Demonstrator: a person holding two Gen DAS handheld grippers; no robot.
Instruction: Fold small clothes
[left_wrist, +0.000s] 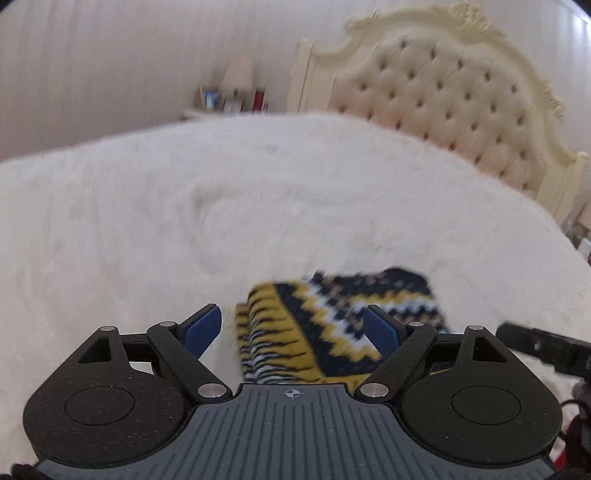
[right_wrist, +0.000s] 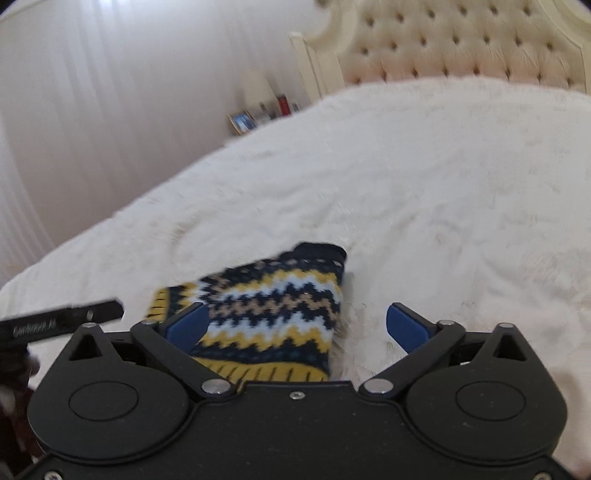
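A small knitted garment with navy, yellow, white and tan zigzag stripes (left_wrist: 332, 325) lies folded on the white fluffy bed cover (left_wrist: 221, 206). My left gripper (left_wrist: 293, 328) is open and empty, its blue pads just above the garment's near edge. In the right wrist view the same garment (right_wrist: 273, 310) lies under the left side of my right gripper (right_wrist: 297, 325), which is open and empty. The right gripper's body shows at the right edge of the left wrist view (left_wrist: 543, 345), and the left gripper's body at the left edge of the right wrist view (right_wrist: 62, 319).
A cream tufted headboard (left_wrist: 443, 88) stands at the far right end of the bed. A bedside shelf with a lamp, a framed picture and small items (right_wrist: 258, 110) stands by the white curtained wall (right_wrist: 110, 92). The bed cover (right_wrist: 443, 184) stretches beyond the garment.
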